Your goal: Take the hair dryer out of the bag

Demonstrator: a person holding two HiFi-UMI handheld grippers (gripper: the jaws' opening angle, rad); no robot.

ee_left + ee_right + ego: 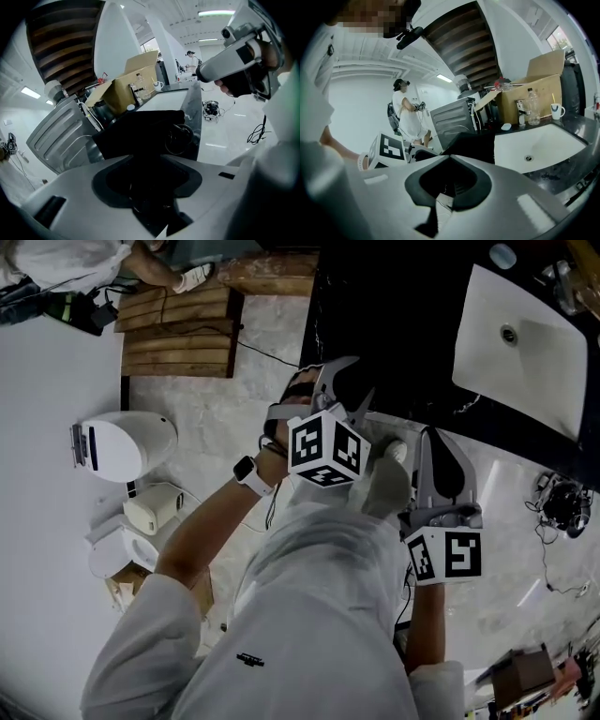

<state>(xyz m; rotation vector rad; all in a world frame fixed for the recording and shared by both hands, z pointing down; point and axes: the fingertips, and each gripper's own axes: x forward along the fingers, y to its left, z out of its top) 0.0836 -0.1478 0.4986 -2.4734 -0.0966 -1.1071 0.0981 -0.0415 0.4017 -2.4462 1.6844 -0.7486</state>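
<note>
A black bag (145, 131) lies on the dark counter (394, 306) in front of both grippers; it also shows in the right gripper view (473, 143). No hair dryer is visible; a dark ring or cord (180, 138) sits at the bag's right end. My left gripper (342, 381) hangs just short of the counter edge and points down at the bag, its jaws open with nothing between them. To its right, my right gripper (441, 442) is shut and empty, a little lower and short of the counter. The bag is hard to make out in the head view against the black counter.
A white sink (525, 343) is set into the counter at the right. At the back stand a cardboard box (532, 91), a bottle and a mug. A grey ribbed panel (61, 136) stands left of the bag. On the floor are white bins (122, 442), wooden pallets (178, 329) and cables (562, 502).
</note>
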